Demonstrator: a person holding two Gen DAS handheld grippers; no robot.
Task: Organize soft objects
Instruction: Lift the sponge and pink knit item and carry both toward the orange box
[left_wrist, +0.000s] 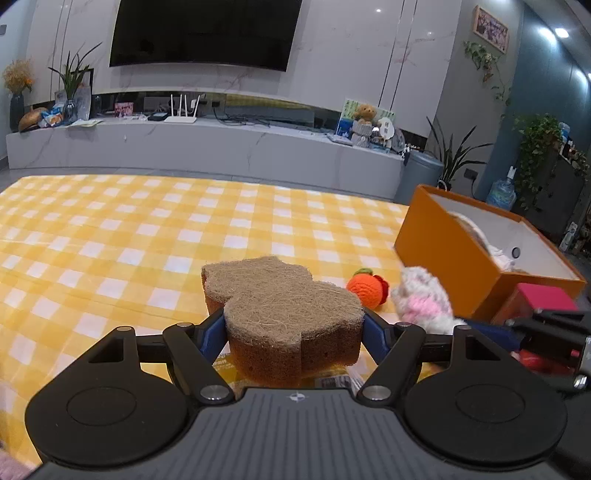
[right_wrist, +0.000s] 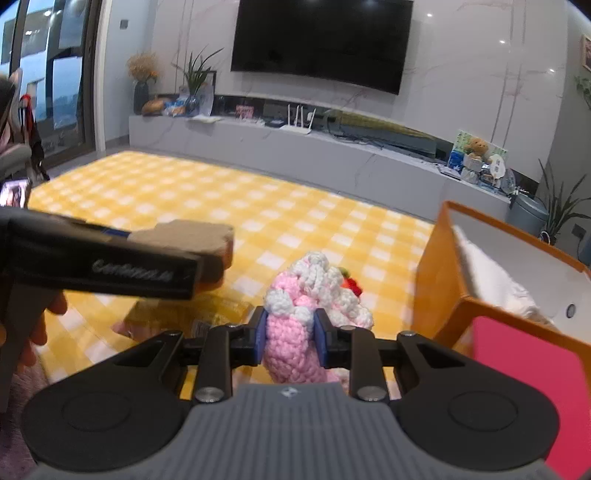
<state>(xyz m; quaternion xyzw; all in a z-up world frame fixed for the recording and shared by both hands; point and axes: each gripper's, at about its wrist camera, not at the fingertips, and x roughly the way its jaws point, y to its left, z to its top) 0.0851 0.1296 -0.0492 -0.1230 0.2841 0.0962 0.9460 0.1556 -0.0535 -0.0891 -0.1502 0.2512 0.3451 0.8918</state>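
Living room, yellow checked cloth (left_wrist: 110, 236) under my tools. My left gripper (left_wrist: 293, 332) holds brown sponge (left_wrist: 284, 314), jaws wide, lifted above cloth. My right gripper (right_wrist: 290, 332) pinches pink-white crochet toy (right_wrist: 295, 325), jaws narrow, beside orange box (right_wrist: 436, 291). Orange crochet fruit (left_wrist: 367, 290) lies on cloth.

The sponge (left_wrist: 284, 306) has a rough, fibrous top over a porous body. Right of it lie a crocheted yarn toy (right_wrist: 306, 314) and a smooth, matt cardboard box (left_wrist: 461, 258).
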